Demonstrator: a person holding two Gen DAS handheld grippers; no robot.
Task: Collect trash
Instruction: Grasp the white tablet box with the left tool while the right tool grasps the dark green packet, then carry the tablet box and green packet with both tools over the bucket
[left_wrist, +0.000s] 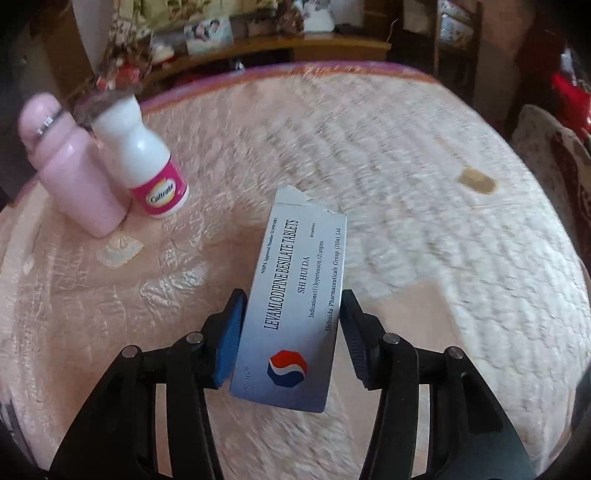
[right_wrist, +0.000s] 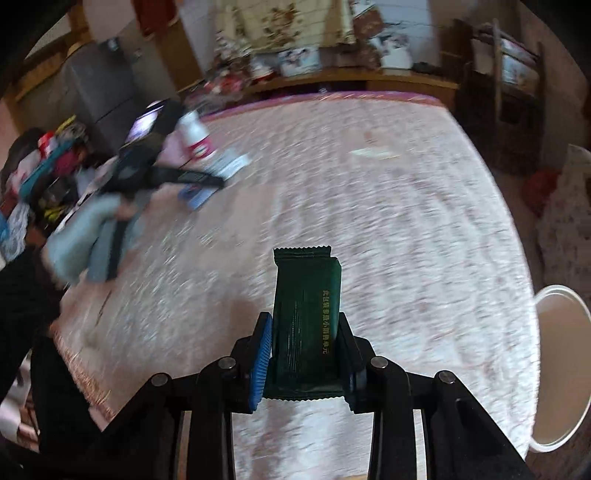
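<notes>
On the bed (left_wrist: 388, 155), covered with a pale pink quilted spread, the left hand-held gripper (left_wrist: 291, 332) was clamped on a silver-blue tablet box (left_wrist: 295, 295), its blue pads (left_wrist: 231, 332) pressed against the two long sides. The box pointed away from the camera, its torn flap at the far end and a red, white and blue logo at the near end. To the upper left stood a pink bottle (left_wrist: 70, 166) and, just beside it, a white bottle (left_wrist: 144, 158) with a pink label; both leaned in the fisheye view. A small scrap (left_wrist: 120, 251) lay on the spread near the pink bottle, and a brownish patch (left_wrist: 476, 181) showed far to the right. In the right wrist view, the right hand-held gripper (right_wrist: 306, 350) was clamped on a dark green wrapper (right_wrist: 308, 317) with crimped ends, held lengthwise between the pads above the spread. At the right edge of that view, beside the bed, stood a white bin (right_wrist: 561, 369), open at the top, well apart from the wrapper. Far to the left, blurred, the other gripper (right_wrist: 162, 173), held in a light blue sleeve (right_wrist: 85, 236), gripped the box near the white bottle. A wooden shelf (right_wrist: 354, 81) with cluttered things ran behind the bed.
</notes>
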